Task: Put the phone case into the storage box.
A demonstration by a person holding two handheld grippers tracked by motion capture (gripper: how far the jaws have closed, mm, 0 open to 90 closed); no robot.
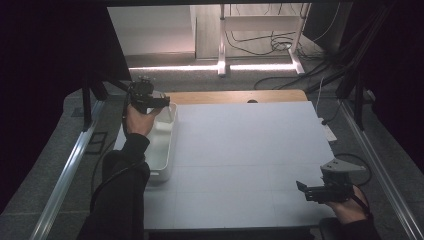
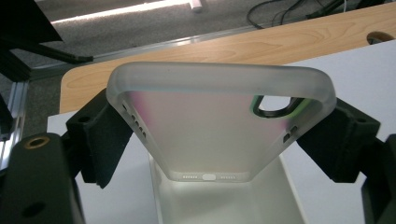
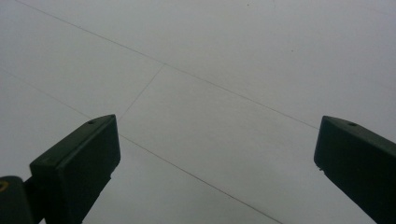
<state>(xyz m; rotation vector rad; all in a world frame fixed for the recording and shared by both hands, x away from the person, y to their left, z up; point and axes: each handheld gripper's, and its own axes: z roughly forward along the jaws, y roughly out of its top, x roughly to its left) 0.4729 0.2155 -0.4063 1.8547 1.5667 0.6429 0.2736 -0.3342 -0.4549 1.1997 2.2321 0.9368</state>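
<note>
A: While the left tool (image 2: 219, 140) is holding the phone case (image 2: 219, 126) over the white bin (image 1: 162, 145), how far is the work going, in your opinion?

B: I think it is somewhere in the middle. The frosted case is clamped by its two long sides between the black jaws, and it is hanging above the far end of the bin, not resting inside it. In the left gripper view the bottom of the bin is showing just under the case.

A: So the grasp is done?

B: Yes, the pads are pressing on both edges. What is left, I judge, is either lowering the case into the bin and letting go, or carrying it away from the bin to the tabletop (image 1: 250, 150); I cannot tell which from this moment.

A: And the right tool (image 1: 305, 190)?

B: It is waiting well apart from the bin, near the opposite front corner of the tabletop. Its jaws are standing wide apart with nothing between them.
</note>
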